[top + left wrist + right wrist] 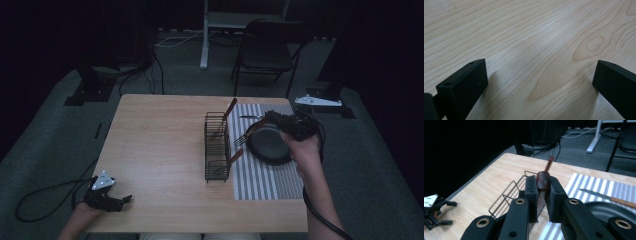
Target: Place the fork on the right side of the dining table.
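My right hand-held gripper (541, 195) clamped a fork's wooden handle (542, 182) above the dark plate (270, 145), its tines beside the wire rack (217, 147). My left hand-held gripper (107, 197) rested wide apart at the tabletop's (160, 150) near corner. I judged the tines might snag the rack's wires. Pale wood, striped mat (267, 175), dim room, folding chair (267, 50) behind.

Left gripper (540, 82): both jaws cut off by the bottom edge in left gripper view. Fork (541, 192): tines hidden below right gripper (541, 195) in right gripper view; handle end shows. Plate (610, 212): cut off at right/bottom edges. Knife (609, 197): handle runs off right edge. Rack (217, 147): contents too dark/small to identify in high view.
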Demonstrator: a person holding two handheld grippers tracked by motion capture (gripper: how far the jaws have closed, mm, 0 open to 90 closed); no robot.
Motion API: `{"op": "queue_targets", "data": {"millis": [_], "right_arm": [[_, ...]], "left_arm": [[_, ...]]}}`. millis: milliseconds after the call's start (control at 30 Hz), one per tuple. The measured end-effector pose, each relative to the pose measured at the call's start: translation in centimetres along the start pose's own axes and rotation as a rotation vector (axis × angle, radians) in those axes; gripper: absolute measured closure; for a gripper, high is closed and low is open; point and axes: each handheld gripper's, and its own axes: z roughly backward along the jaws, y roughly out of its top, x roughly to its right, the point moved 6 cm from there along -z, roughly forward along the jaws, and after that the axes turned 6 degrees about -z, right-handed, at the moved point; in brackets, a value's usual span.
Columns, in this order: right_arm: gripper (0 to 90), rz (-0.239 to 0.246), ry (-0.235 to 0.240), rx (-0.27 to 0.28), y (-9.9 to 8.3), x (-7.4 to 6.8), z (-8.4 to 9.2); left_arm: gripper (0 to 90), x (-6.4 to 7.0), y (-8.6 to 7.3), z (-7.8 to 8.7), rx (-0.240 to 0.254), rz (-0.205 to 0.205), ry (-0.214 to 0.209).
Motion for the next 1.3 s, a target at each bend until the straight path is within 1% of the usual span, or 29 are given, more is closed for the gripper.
{"op": "queue_targets", "data": {"millis": [133, 267, 367, 533, 733, 867, 1033, 1200, 1300], "right_arm": [[81.3, -0.015, -0.017, -0.010, -0.9, 1.0, 0.2], [81.2, -0.033, -0.048, -0.016, -2.0, 1.8, 0.4], [81.3, -0.054, -0.049, -0.014, -2.8, 2.4, 0.5], [81.3, -0.076, -0.070, -0.012, -4.2, 3.1, 0.7], [81.2, -0.097, -0.093, -0.009, -5.8, 3.6, 1.0], [81.2, -0.107, -0.111, -0.021, -7.1, 4.0, 0.9], [81.2, -0.151, -0.110, -0.019, -8.6, 4.6, 0.5], [81.2, -0.175, -0.119, -0.012, -9.6, 4.9, 0.4], [81.2, -0.190, -0.123, 0.001, -10.1, 4.9, 0.5]], "left_arm": [[0.0, 0.0, 0.0, 0.0, 0.000, 0.000, 0.000], [0.0, 0.0, 0.0, 0.0, 0.000, 0.000, 0.000], [0.0, 0.0, 0.0, 0.0, 0.000, 0.000, 0.000], [0.0, 0.0, 0.0, 0.0, 0.000, 0.000, 0.000], [0.0, 0.0, 0.0, 0.0, 0.000, 0.000, 0.000], [0.0, 0.0, 0.0, 0.0, 0.000, 0.000, 0.000], [0.0, 0.0, 0.0, 0.0, 0.000, 0.000, 0.000], [0.0, 0.0, 0.0, 0.0, 0.000, 0.001, 0.000], [0.0, 0.0, 0.0, 0.0, -0.001, 0.000, 0.000]]}}
